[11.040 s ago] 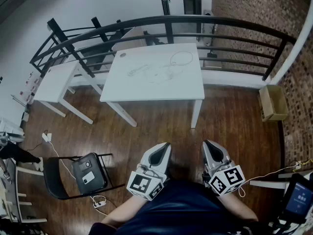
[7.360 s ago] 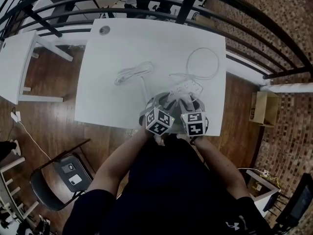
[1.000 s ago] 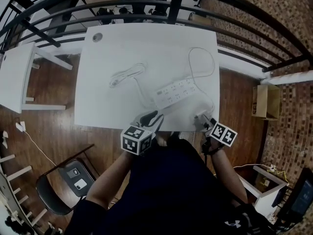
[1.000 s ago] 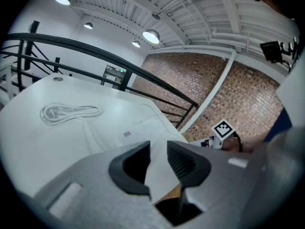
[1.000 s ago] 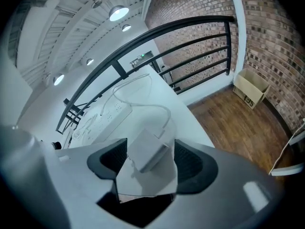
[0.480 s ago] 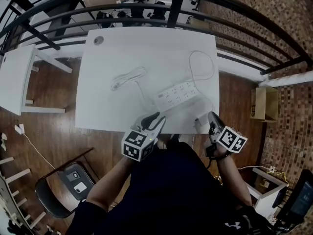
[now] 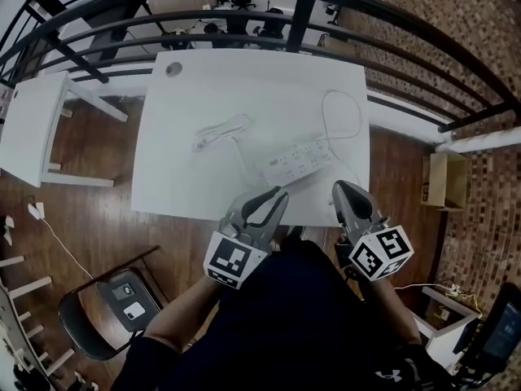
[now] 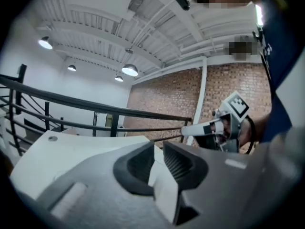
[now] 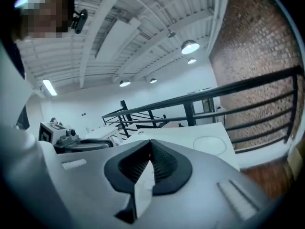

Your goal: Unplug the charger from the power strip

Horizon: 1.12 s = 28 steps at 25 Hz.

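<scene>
**Two grippers held at the near edge of the table, one power strip lying on it**

The left gripper (image 7: pixel 273 198) is shown with its jaws closing, a narrow gap between them and nothing in it. The right gripper (image 7: pixel 343 192) is pressed together on nothing. One white power strip (image 7: pixel 299 163), long and lined with rows of sockets, is laid diagonally in the right half of the large white table (image 7: pixel 187 186). Its thin cable (image 7: pixel 360 119) is looped toward the far right corner, and a second white cable (image 7: pixel 218 131) is coiled to its left. The charger cannot be picked out, since the near right corner is covered by the right gripper. Open room is left at the near left corner and along the far edge. One smaller table (image 7: pixel 32 129), one chair (image 7: pixel 122 300) and one cardboard box (image 7: pixel 444 182) are set around, with a black railing (image 7: pixel 391 15) beyond.
</scene>
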### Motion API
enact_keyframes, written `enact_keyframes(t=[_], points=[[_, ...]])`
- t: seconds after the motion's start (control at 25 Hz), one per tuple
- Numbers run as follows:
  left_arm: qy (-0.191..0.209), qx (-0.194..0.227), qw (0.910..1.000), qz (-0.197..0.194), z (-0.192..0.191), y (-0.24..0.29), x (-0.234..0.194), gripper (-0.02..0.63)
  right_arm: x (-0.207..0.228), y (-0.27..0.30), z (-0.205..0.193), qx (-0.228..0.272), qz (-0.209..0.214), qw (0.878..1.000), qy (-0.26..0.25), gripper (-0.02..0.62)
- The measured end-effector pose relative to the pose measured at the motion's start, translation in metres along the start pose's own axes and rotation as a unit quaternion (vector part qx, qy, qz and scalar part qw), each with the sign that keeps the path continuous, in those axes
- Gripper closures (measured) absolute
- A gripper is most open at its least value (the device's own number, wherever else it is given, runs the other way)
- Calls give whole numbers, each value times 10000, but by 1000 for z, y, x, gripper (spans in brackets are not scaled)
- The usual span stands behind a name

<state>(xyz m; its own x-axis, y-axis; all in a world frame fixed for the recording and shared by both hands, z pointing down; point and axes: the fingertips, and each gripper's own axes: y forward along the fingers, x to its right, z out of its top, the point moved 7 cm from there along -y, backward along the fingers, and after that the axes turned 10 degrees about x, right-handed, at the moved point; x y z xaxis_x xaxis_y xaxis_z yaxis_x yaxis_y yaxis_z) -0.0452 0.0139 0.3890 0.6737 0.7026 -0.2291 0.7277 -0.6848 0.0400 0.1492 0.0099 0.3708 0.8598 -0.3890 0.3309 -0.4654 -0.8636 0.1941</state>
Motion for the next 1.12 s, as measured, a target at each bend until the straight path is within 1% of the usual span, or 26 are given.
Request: enact_keyframes(t=[0.12,0.24,0.44,0.84,1.0,1.12], points=[[62,147,9998,-100,10,0,7,546,-14,-2,12,295,104,9979,-560,584],[17,108,9997,-220,12,2,13,546,-17,-4,15,496,128,9955,-801,584],[-56,63,9995,-303,5,4,17,546,-13,-10,10,498,53,9958,-772,584],[-30,41,9992,-407,6,11,22,546,-9,-15,9,471,47,9959,-776,584],[-57,-73,9989,-464,7,12,24,546,-8,-16,9,467,36,9958,-782,584],[-34,-21,9990,-437,4,13,24,546,-6,-17,10,453,20,9959,-784,584]])
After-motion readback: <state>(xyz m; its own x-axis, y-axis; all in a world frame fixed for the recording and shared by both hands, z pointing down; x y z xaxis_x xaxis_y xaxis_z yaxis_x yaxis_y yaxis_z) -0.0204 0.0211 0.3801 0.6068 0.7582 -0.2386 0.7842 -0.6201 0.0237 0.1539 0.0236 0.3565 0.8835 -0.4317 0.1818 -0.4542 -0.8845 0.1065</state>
